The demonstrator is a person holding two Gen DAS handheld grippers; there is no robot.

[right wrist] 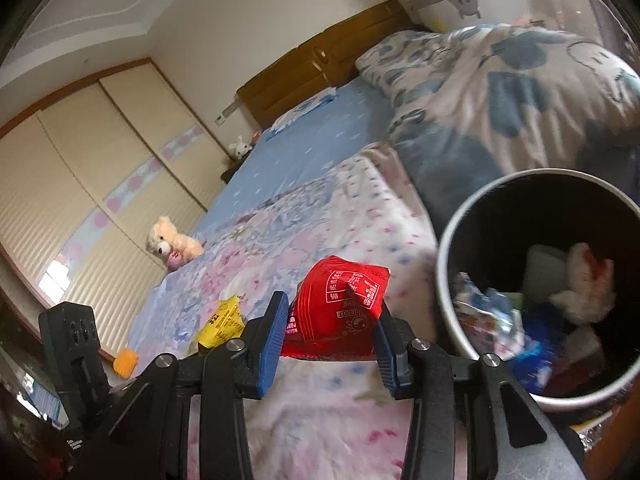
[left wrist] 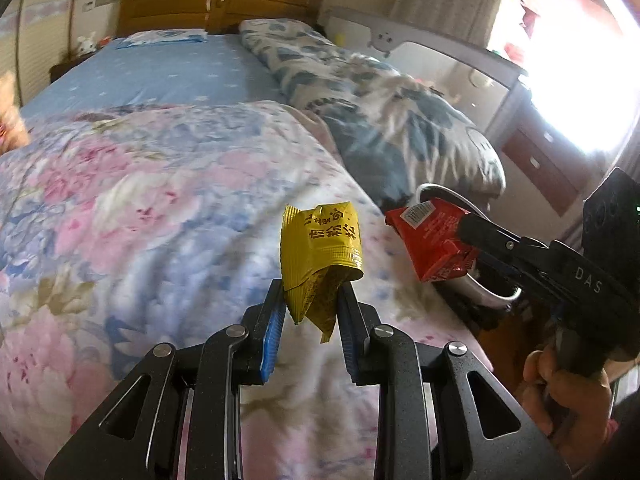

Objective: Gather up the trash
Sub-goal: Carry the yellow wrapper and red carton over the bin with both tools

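My left gripper (left wrist: 310,294) is shut on a crumpled yellow snack wrapper (left wrist: 320,256) and holds it above the flowered quilt (left wrist: 140,200). My right gripper (right wrist: 332,328) is shut on a red snack packet (right wrist: 340,300), just left of the round trash bin (right wrist: 452,280). In the left wrist view the right gripper (left wrist: 464,236) holds the red packet (left wrist: 432,240) over the bin's rim (left wrist: 492,300) at the bed's right edge. The yellow wrapper (right wrist: 222,322) shows in the right wrist view, low left. The bin holds several pieces of trash (right wrist: 520,312).
A blue-and-white folded duvet (left wrist: 380,100) lies along the bed's right side, behind the bin. A teddy bear (right wrist: 172,244) sits at the bed's far left edge. A wooden headboard (left wrist: 216,4), a wardrobe (right wrist: 80,184) and a dresser (left wrist: 540,152) ring the bed.
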